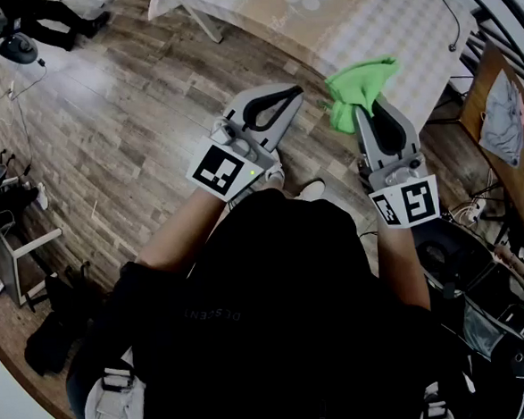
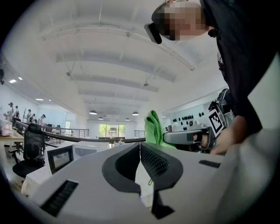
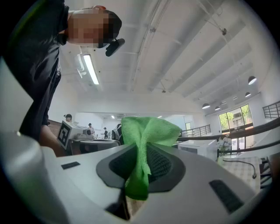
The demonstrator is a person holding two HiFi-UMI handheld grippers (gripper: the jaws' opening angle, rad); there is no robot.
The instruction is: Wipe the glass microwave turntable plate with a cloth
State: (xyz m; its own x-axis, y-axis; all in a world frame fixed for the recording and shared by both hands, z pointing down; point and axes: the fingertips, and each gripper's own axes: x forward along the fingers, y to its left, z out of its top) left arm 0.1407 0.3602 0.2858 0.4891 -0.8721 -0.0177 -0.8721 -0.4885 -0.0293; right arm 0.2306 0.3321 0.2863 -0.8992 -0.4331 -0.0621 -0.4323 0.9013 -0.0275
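Note:
In the head view my right gripper (image 1: 369, 107) is shut on a bright green cloth (image 1: 361, 84), which bunches up out of the jaw tips. The right gripper view shows the cloth (image 3: 146, 140) pinched between the two jaws and hanging down inside them. My left gripper (image 1: 295, 92) is held level beside it, shut with nothing in it; its jaws meet in the left gripper view (image 2: 140, 145). That view also shows the cloth (image 2: 153, 127) and the right gripper (image 2: 170, 138) off to the side. Both grippers are held up in front of the person's chest. No glass turntable plate is in view.
A table with a patterned cover (image 1: 347, 19) stands ahead, beyond the wooden floor (image 1: 121, 115). A white microwave-like box (image 3: 200, 147) sits on a table. Cables and gear (image 1: 482, 278) crowd the right, bags and equipment (image 1: 12, 213) the left.

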